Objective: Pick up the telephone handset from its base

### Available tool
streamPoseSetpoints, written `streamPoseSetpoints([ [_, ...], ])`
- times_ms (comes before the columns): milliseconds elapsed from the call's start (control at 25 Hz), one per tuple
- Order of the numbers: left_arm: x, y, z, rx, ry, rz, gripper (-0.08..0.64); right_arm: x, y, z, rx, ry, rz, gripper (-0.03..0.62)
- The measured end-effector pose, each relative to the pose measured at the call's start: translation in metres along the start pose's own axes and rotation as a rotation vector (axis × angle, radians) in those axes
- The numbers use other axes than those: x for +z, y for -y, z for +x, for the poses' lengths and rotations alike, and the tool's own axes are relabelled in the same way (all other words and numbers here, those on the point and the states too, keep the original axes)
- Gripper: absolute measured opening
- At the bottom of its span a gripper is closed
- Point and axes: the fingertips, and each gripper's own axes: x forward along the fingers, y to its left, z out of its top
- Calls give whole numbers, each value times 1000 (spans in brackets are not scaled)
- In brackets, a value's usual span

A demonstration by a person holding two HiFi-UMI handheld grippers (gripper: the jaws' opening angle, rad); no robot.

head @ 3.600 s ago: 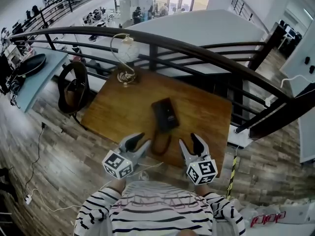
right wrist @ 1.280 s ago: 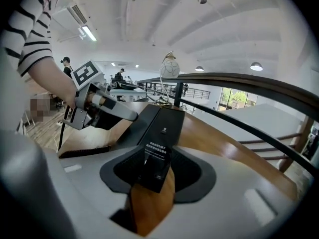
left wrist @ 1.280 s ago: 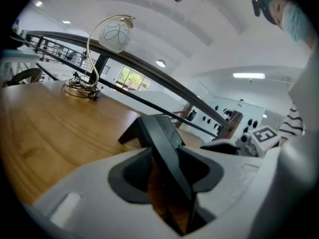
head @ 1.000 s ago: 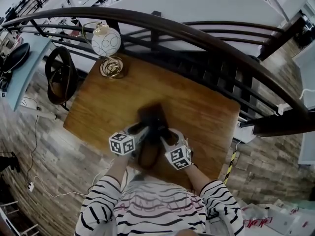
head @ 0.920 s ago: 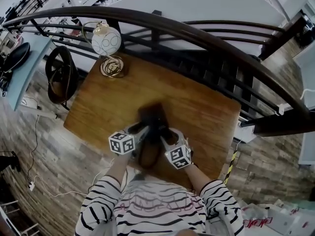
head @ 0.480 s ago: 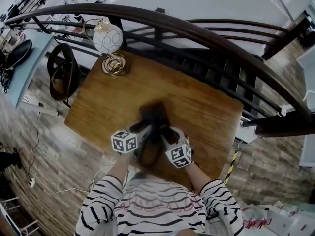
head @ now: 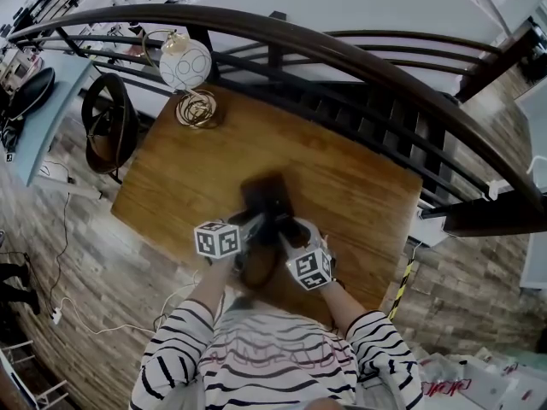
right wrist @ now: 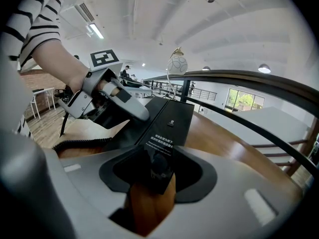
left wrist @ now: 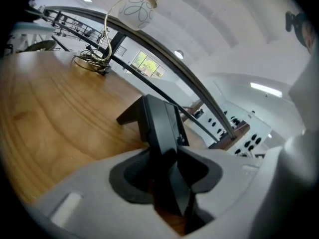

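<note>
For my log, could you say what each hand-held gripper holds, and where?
Left hand-held gripper: jaws just closing on the black telephone handset, near end. Right hand-held gripper: flat black base, near corner.

Head view looks steeply down; both gripper views face the telephone [head: 266, 195] closely.
</note>
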Motion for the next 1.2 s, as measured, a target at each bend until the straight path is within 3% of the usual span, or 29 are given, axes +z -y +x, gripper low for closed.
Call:
streamPoseSetpoints([
  [240, 0, 0, -2, -29, -32, -58, 121, 0, 0, 1, 1, 2, -1, 175],
  [520, 3, 2, -8, -74, 10, -140, 89, 1, 0, 0, 2, 0, 7, 176],
  [680, 4, 5, -12, -140, 40, -198, 81, 2, -1, -1, 6, 1, 12, 176],
  [840, 4, 16, -16, -198, 41, -163, 72, 1, -1, -3, 7, 2, 13, 176],
  [1200, 13, 23, -28, -207, 82, -155, 72, 1, -1, -3, 6, -6, 33, 176],
])
